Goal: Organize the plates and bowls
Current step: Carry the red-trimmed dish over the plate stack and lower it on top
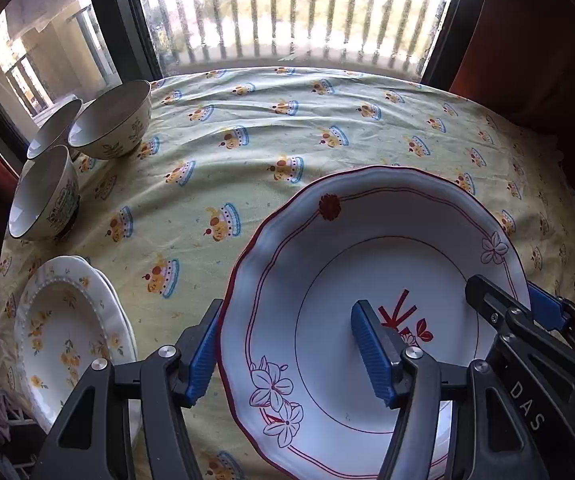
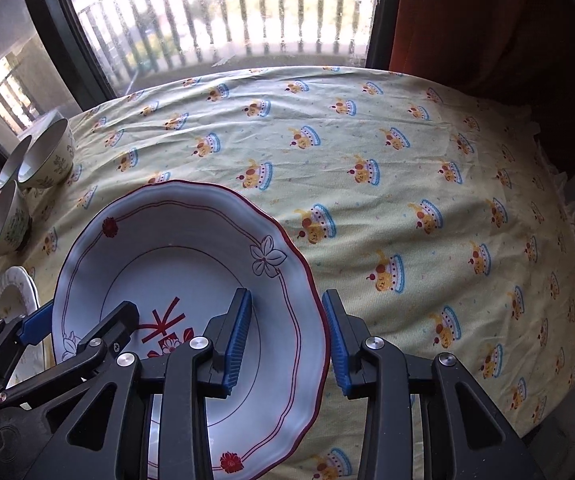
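Both the left gripper [image 1: 287,354] and the right gripper [image 2: 287,340] pinch opposite scalloped rims of a glossy red-trimmed plate [image 1: 327,256], its near edge seemingly cut off, above the wrinkled cloth-covered table [image 1: 247,160].

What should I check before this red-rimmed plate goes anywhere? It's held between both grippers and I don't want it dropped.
1. Left gripper straddles the rim of the red-rimmed plate: ok, one finger outside, one inside.
2. Right gripper straddles the opposite rim: ok.
3. Pads pressing firmly on the rim: cannot tell; gaps show beside the pads in both wrist views.
4. Plate off the tablecloth: ok, it looks lifted and tilted.
5. Landing spot on the floral plates: ok, the top plate is empty.
6. Three bowls out of the way: ok, grouped at the far left corner.
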{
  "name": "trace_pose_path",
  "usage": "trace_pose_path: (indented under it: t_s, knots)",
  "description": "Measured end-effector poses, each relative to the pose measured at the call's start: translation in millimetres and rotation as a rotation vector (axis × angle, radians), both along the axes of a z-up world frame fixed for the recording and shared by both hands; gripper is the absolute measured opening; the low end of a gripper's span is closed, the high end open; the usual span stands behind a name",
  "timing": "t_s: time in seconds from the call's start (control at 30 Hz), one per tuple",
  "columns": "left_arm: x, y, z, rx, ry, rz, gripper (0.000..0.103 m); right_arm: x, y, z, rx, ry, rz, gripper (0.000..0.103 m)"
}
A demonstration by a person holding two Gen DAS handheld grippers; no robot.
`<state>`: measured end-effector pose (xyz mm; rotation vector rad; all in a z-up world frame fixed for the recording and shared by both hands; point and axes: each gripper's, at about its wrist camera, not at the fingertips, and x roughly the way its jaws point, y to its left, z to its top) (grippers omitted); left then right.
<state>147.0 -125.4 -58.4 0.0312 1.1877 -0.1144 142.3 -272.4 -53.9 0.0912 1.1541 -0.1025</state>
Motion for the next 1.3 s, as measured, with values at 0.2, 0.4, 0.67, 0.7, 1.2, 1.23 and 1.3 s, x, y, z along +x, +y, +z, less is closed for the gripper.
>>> trace_pose_path:
  t_s: [0.2, 0.4, 0.67, 0.7, 1.2, 1.23, 1.3]
  knots:
    - [-14, 45, 8, -0.016, -0.005, 0.003, 0.064, -15, 44, 13, -0.011, -0.015, -0.007, 0.04]
    - [-26, 92, 16, -0.026, -0.025, 0.019, 0.064, -27, 92, 24, -0.016, -0.04, 0.003, 0.04]
    - [-33, 154, 11, -0.031, -0.037, 0.06, 0.064, -34, 155, 25, -0.017, -0.06, 0.034, 0.04]
    - [-34, 162, 10, -0.032, -0.036, 0.065, 0.064, -35, 162, 24, -0.017, -0.061, 0.039, 0.04]
    - [-33, 238, -28, -0.039, 0.051, 0.143, 0.064, -22, 252, -12, -0.044, 0.021, 0.126, 0.04]
    - [-32, 240, -30, -0.039, 0.056, 0.145, 0.064, -20, 255, -14, -0.046, 0.028, 0.128, 0.04]
    - [-32, 243, -34, -0.039, 0.064, 0.147, 0.063, -18, 260, -19, -0.051, 0.04, 0.133, 0.04]
